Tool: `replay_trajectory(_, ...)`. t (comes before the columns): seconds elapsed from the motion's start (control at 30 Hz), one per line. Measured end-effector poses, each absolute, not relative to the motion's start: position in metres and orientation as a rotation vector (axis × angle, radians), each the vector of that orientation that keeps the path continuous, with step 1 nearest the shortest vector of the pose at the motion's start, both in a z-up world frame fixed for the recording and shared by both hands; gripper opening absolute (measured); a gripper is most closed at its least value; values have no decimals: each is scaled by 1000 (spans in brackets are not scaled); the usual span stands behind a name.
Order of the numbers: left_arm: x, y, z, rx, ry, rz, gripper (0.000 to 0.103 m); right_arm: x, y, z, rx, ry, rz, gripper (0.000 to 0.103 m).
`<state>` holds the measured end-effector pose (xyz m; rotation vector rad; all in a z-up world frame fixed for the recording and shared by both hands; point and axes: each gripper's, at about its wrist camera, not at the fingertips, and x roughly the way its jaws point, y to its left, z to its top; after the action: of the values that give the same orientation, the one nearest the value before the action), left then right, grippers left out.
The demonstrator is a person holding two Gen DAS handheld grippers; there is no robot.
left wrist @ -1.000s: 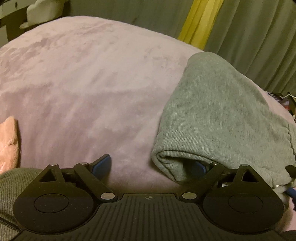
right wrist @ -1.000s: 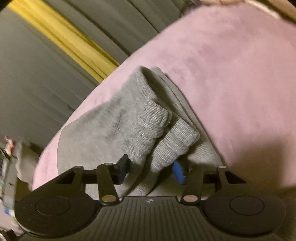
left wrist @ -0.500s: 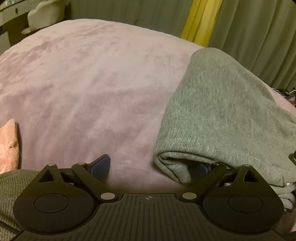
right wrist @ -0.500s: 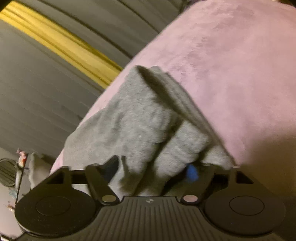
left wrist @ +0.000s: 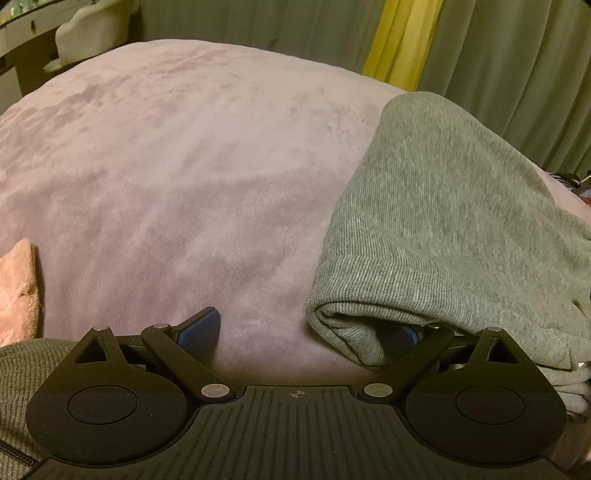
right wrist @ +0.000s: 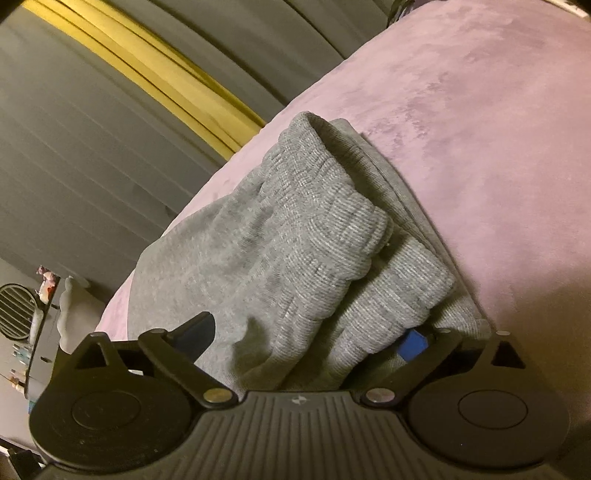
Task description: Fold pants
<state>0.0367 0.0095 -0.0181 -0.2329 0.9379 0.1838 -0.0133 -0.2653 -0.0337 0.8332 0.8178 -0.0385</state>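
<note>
Grey knit pants [left wrist: 443, 229] lie folded in a thick bundle on a pink plush bed cover [left wrist: 184, 166]. My left gripper [left wrist: 303, 328] is open at the bundle's near left corner, its right finger tucked under the folded edge and its left finger [left wrist: 199, 326] over bare cover. In the right wrist view the pants [right wrist: 280, 240] show their ribbed cuffs [right wrist: 354, 236] stacked on top. My right gripper [right wrist: 306, 334] is open, with the cloth lying loosely between its fingers and partly hiding the blue right pad [right wrist: 412, 345].
A peach cloth [left wrist: 18, 291] lies at the left edge of the bed. Another grey knit piece [left wrist: 22, 365] sits at the lower left. Grey curtains with a yellow strip [left wrist: 402, 40] hang behind the bed. A desk and chair [left wrist: 88, 29] stand at the far left.
My right gripper has opened wider and let go of the cuffs, which now rest on the bundle. My left gripper has barely moved.
</note>
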Motion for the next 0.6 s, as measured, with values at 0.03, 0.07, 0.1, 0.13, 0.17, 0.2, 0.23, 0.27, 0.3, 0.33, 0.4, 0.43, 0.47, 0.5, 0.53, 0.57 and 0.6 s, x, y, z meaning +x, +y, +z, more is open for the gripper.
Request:
replay_trajectory(0.03,37,9,-18,-232,938,185,98,-14,-267,-35,849,814,-35,99)
replay_trajectory(0.07,37,9,-18,-232,938,186,98,-14,-270,-36,875,810,-32,99)
replay_trajectory(0.1,38,8,-19,-231,937,188,99,-15,-274,-38,896,805,-30,99)
replay_trajectory(0.13,38,8,-19,-231,937,190,99,-16,-277,-39,924,797,-29,99)
replay_trajectory(0.17,38,7,-19,-230,936,192,99,-17,-279,-40,940,792,-28,98)
replay_trajectory(0.2,38,7,-20,-229,936,195,99,-18,-280,-39,948,790,-30,92)
replay_trajectory(0.23,39,7,-20,-228,935,196,99,-20,-280,-37,943,796,-54,80)
replay_trajectory(0.27,39,6,-20,-228,934,198,99,-21,-280,-36,936,803,-82,71)
replay_trajectory(0.3,39,6,-20,-228,934,200,100,-23,-280,-35,936,809,-104,48)
replay_trajectory(0.33,39,6,-20,-227,934,200,100,-25,-282,-35,956,819,-125,42)
replay_trajectory(0.4,39,5,-20,-226,933,203,100,-29,-286,-37,1027,814,-103,41)
replay_trajectory(0.43,39,5,-20,-226,933,203,100,-29,-287,-37,1038,816,-103,42)
replay_trajectory(0.47,39,5,-20,-225,933,202,100,-28,-287,-37,1032,825,-106,43)
replay_trajectory(0.5,39,5,-20,-225,933,202,100,-26,-286,-37,1026,830,-108,48)
replay_trajectory(0.53,39,5,-20,-225,934,203,100,-24,-286,-37,1026,835,-111,52)
replay_trajectory(0.57,39,5,-20,-225,933,202,100,-22,-285,-37,1032,838,-112,53)
replay_trajectory(0.6,39,5,-20,-225,933,202,100,-20,-285,-37,1033,843,-116,55)
